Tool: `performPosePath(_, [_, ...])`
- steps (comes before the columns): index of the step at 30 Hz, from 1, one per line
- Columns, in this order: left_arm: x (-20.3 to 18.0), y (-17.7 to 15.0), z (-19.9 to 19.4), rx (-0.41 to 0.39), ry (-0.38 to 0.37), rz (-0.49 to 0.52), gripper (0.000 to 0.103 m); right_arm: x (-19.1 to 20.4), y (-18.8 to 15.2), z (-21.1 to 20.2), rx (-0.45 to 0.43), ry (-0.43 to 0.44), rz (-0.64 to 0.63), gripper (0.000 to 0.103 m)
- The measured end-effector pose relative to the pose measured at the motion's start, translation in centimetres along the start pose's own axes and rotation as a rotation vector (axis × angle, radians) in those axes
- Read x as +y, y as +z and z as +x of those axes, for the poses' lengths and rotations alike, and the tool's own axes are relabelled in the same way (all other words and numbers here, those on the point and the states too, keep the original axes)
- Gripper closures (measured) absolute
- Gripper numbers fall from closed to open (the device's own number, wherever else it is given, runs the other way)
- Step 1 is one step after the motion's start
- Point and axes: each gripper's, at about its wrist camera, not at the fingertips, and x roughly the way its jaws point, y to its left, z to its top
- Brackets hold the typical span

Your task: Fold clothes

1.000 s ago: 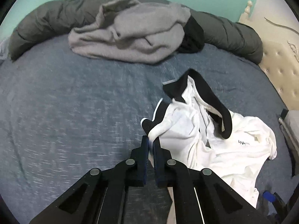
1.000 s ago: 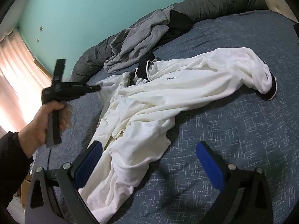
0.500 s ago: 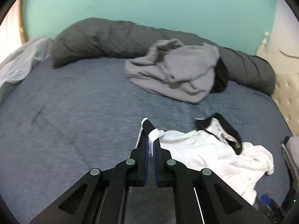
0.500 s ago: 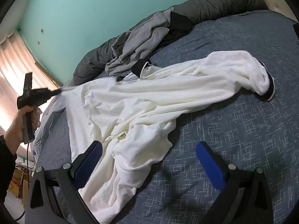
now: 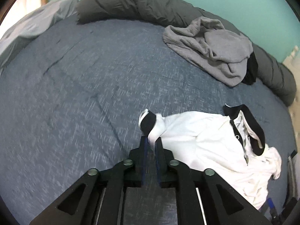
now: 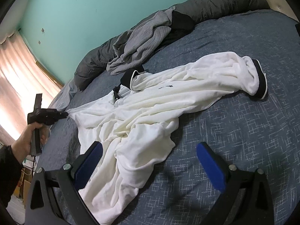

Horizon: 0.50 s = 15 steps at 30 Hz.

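Observation:
A white shirt [image 5: 206,140] with black collar and cuffs lies crumpled on the blue bed [image 5: 75,93]. My left gripper [image 5: 151,140] has the black-cuffed end of one sleeve [image 5: 148,121] between its fingertips; its jaws are opening a little, and the fabric still sits pinched at the tips. In the right wrist view the left gripper [image 6: 64,114] holds that sleeve stretched out to the left of the shirt [image 6: 168,101]. The other sleeve's cuff [image 6: 260,78] rests at the right. My right gripper [image 6: 150,159] hovers wide open over the shirt's near hem, holding nothing.
A grey sweatshirt [image 5: 210,48] is heaped at the back against a rolled dark grey duvet [image 5: 131,1]. A pale sheet [image 5: 28,24] lies at the far left, a cream headboard [image 5: 292,71] at the right. A person's hand [image 6: 28,140] grips the left tool near a curtained window [image 6: 15,78].
The left gripper has pulled the sleeve out to the left, spreading the shirt wider, and its jaws have parted slightly. The right gripper has stayed still.

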Motion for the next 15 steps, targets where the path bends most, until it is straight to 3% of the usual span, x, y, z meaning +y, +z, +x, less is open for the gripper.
performPosePath(5, [0.5,-2.8,-1.8,-0.010,-0.029,-0.005,0.080,0.1,0.1,-0.2,-0.005,0.005,0.009,0.002])
performPosePath(15, [-4.4,-13.1,-0.7,0.177,-0.221,0.105,0.079,-0.2,0.1,0.0,0.021,0.024,0.037,0.002])
